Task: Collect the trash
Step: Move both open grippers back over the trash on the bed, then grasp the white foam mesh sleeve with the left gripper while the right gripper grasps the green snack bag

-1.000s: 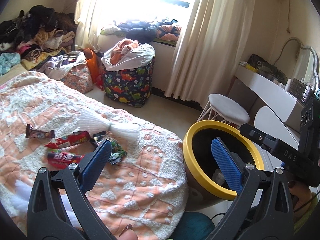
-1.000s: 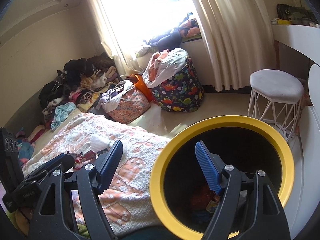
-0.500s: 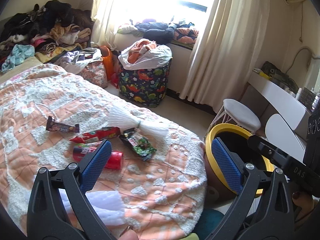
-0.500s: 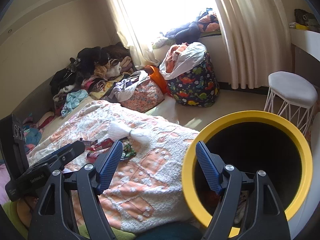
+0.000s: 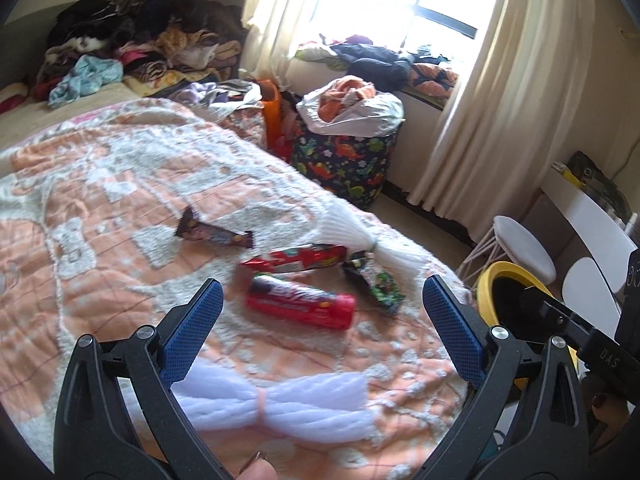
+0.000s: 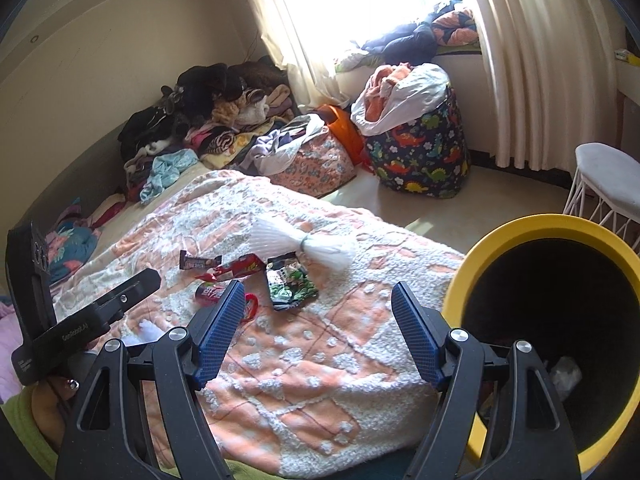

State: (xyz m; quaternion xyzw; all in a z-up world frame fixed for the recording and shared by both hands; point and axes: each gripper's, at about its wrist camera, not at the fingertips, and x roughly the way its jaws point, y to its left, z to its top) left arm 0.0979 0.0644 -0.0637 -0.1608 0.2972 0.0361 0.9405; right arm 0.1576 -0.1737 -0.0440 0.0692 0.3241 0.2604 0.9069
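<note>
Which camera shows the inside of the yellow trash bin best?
The right wrist view: the yellow trash bin opens toward the camera, showing trash at its bottom. The left wrist view catches only its rim, partly behind the other gripper.

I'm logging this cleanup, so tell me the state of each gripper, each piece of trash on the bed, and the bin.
Left gripper: open, empty.
Right gripper: open, empty.
Red tube: lying on the blanket.
Red wrapper: lying flat.
Brown bar wrapper: lying flat.
Green packet: lying flat.
Near foam net: tied, on the blanket.
Yellow-rimmed bin: open, some trash inside.
</note>
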